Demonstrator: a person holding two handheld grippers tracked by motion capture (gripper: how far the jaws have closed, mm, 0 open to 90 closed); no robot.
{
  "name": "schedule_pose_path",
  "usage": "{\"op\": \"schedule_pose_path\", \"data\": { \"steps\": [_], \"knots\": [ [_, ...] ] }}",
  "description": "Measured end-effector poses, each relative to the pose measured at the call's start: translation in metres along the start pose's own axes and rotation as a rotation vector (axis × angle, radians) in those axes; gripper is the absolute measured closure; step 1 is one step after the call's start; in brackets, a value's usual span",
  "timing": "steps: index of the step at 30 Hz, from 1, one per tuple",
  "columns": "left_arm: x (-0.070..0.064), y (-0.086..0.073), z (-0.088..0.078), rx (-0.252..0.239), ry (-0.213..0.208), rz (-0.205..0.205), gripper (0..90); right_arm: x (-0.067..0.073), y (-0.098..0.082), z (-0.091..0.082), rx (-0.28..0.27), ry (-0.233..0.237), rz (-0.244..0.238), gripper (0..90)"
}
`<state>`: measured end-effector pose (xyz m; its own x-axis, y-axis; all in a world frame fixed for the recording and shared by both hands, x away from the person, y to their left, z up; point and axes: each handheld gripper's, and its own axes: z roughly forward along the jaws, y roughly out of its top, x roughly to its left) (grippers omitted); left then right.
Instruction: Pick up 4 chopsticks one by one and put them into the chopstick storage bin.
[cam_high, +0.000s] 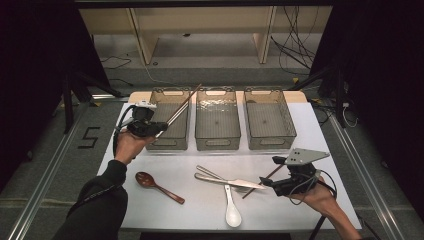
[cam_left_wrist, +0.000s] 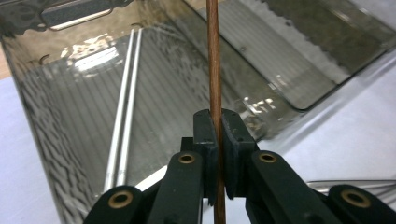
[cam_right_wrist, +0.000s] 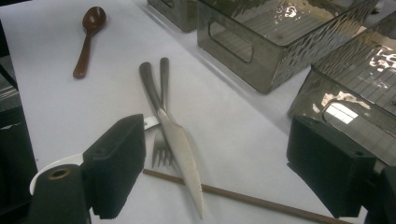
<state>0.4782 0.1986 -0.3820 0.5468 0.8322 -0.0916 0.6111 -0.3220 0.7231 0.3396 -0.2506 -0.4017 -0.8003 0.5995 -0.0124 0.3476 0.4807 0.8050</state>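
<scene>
Left gripper (cam_high: 159, 128) held above the near left corner of the left smoky clear plastic bin (cam_high: 171, 96), fingers (cam_left_wrist: 205, 135) clamped on a thin brown wooden chopstick (cam_high: 183, 103) that slants up over that bin. Two pale metal chopsticks (cam_left_wrist: 122, 123) lie on that bin's floor. Right gripper (cam_high: 263, 181) low over the white bench (cam_high: 200, 200), fingers (cam_right_wrist: 116, 163) spread wide, gripping nothing. Between them: a steel knife (cam_right_wrist: 180, 149) across a steel fork (cam_right_wrist: 162, 140) and a second brown chopstick (cam_right_wrist: 252, 199). Dark wooden spoon (cam_high: 156, 186) and white ceramic spoon (cam_high: 232, 210) nearby.
</scene>
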Motion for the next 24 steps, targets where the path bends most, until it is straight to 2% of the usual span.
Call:
{"op": "schedule_pose_path", "data": {
  "steps": [11, 17, 24],
  "knots": [
    [0.027, 0.004, 0.009, 0.026, 0.051, -0.065, 85.3, 0.000, 0.000, 0.001, 0.001, 0.001, -0.002, 20.9],
    [0.036, 0.006, 0.016, 0.048, 0.078, -0.087, 85.3, 0.000, 0.000, 0.001, 0.001, 0.004, -0.005, 20.8],
    [0.044, 0.002, 0.028, 0.093, 0.088, -0.118, 85.3, 0.001, 0.001, 0.000, -0.002, 0.005, -0.006, 20.9]
  ]
}}
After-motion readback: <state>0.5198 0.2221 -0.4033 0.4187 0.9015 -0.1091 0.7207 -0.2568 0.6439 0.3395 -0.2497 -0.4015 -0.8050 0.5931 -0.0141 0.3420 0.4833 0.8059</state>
